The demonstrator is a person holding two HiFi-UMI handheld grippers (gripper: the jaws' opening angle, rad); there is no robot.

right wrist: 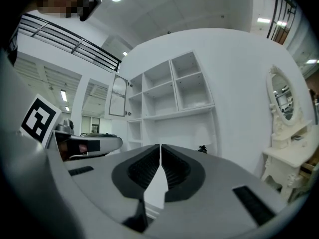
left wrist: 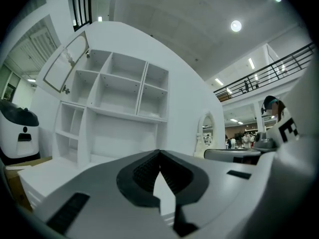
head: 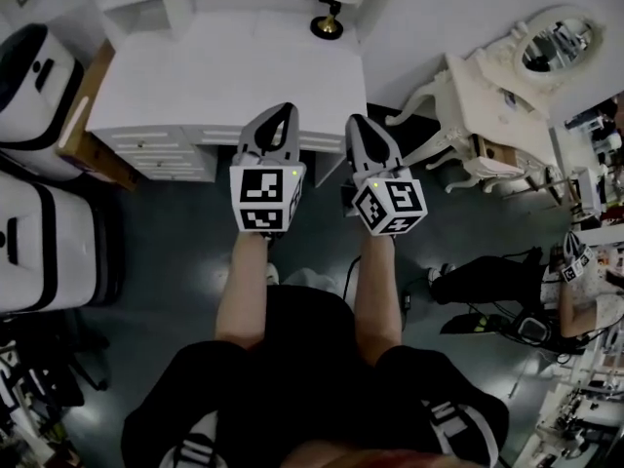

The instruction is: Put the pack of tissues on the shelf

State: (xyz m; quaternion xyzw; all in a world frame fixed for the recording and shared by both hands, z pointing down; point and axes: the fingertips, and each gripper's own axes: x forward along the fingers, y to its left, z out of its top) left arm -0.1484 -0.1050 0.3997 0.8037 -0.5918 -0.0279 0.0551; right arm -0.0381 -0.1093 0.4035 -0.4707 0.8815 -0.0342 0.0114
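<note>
No pack of tissues shows in any view. My left gripper [head: 283,111] and right gripper [head: 357,121] are held side by side just before the front edge of a white desk [head: 224,66]. Both are shut with nothing between the jaws; the left gripper [left wrist: 159,153] and the right gripper [right wrist: 160,147] each show their pads meeting at the tip. Ahead of them stands the white shelf unit [left wrist: 124,88] on the desk, with several bare compartments and one glass door swung open at its upper left. The same shelf unit [right wrist: 169,91] fills the middle of the right gripper view.
A small black and gold object [head: 327,25] stands at the desk's back right. An ornate white dressing table [head: 487,86] with an oval mirror is to the right. Two white and black machines [head: 39,86] and a cardboard box [head: 83,115] stand left. A person [head: 575,281] sits at the right.
</note>
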